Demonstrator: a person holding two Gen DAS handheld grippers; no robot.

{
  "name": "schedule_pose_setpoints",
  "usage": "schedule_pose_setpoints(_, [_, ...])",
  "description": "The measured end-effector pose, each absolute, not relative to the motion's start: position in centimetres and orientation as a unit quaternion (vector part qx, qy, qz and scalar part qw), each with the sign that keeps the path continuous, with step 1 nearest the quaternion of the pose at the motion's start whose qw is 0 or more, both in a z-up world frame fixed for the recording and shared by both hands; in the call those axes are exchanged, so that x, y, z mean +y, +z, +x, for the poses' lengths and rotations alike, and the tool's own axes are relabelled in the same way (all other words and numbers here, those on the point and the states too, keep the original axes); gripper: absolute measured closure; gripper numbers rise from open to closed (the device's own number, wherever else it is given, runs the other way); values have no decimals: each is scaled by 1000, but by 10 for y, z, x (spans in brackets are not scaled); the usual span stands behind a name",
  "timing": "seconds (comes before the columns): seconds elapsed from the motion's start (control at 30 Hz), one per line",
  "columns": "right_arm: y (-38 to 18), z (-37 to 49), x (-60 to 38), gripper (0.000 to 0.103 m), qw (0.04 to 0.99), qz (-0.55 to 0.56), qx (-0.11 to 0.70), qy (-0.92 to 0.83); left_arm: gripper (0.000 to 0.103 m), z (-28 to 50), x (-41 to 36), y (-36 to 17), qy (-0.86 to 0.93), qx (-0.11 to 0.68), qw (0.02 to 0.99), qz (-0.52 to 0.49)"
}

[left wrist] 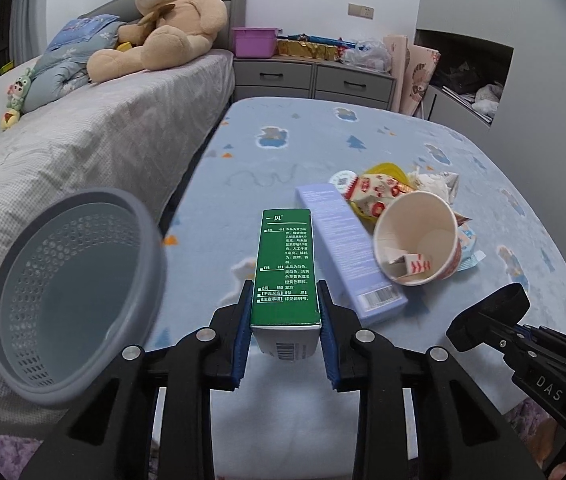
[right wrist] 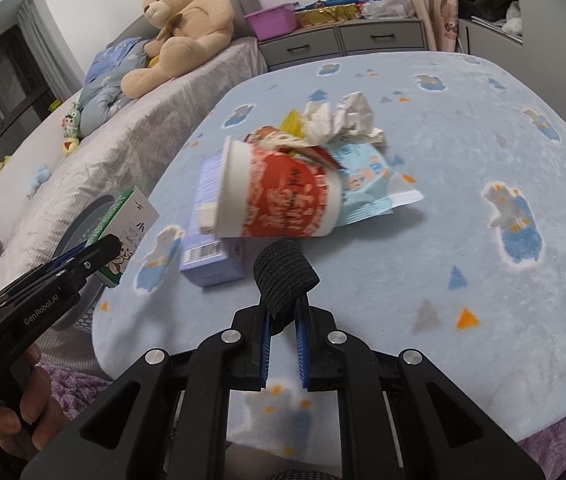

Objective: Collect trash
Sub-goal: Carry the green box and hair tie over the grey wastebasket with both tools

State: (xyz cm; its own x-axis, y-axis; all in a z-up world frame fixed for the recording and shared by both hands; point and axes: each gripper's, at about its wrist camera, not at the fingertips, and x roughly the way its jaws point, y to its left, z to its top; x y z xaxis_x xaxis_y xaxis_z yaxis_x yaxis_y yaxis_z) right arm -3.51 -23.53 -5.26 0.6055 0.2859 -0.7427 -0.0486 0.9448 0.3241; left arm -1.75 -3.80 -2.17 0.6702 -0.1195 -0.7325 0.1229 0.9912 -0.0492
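Observation:
My left gripper (left wrist: 285, 312) is shut on a green medicine box (left wrist: 286, 268) and holds it above the blue patterned table (left wrist: 283, 152), right of a tilted grey perforated basket (left wrist: 71, 300). The box also shows at the left of the right wrist view (right wrist: 127, 232). My right gripper (right wrist: 283, 320) is shut on a black fabric roll (right wrist: 285, 276), just in front of the trash pile. The pile holds a red-and-white paper cup on its side (right wrist: 279, 200), a lilac box (left wrist: 347, 252), crumpled paper (right wrist: 343, 118), a yellow wrapper (left wrist: 387, 170) and a blue packet (right wrist: 367, 184).
A grey bed (left wrist: 83, 140) with a teddy bear (left wrist: 167, 28) runs along the left. Grey drawers (left wrist: 315, 80) with a purple tub (left wrist: 253, 42) stand behind the table. A purple rug (right wrist: 563, 432) lies under the table's near edge.

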Motion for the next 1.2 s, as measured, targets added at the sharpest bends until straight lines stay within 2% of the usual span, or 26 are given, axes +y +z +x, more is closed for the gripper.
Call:
schedule_pose_setpoints(0.37, [-41,-29,-159,92,876,110,442,157,74,-29,46,-3,-2,379,925,-4])
schedule_pose_setpoints(0.67, [-26,4,-84,91,873,75,431,217,74,-7,110,10,50,366,929,-11])
schedule_pose_setpoints(0.9, [-16,32,-41,91,867,59,425,252,74,10,152,0,80,384,920,-21])
schedule_pose_setpoints(1.2, [-29,60,-3,91,848,49,448,279,74,17,171,-32,95,420,902,-34])
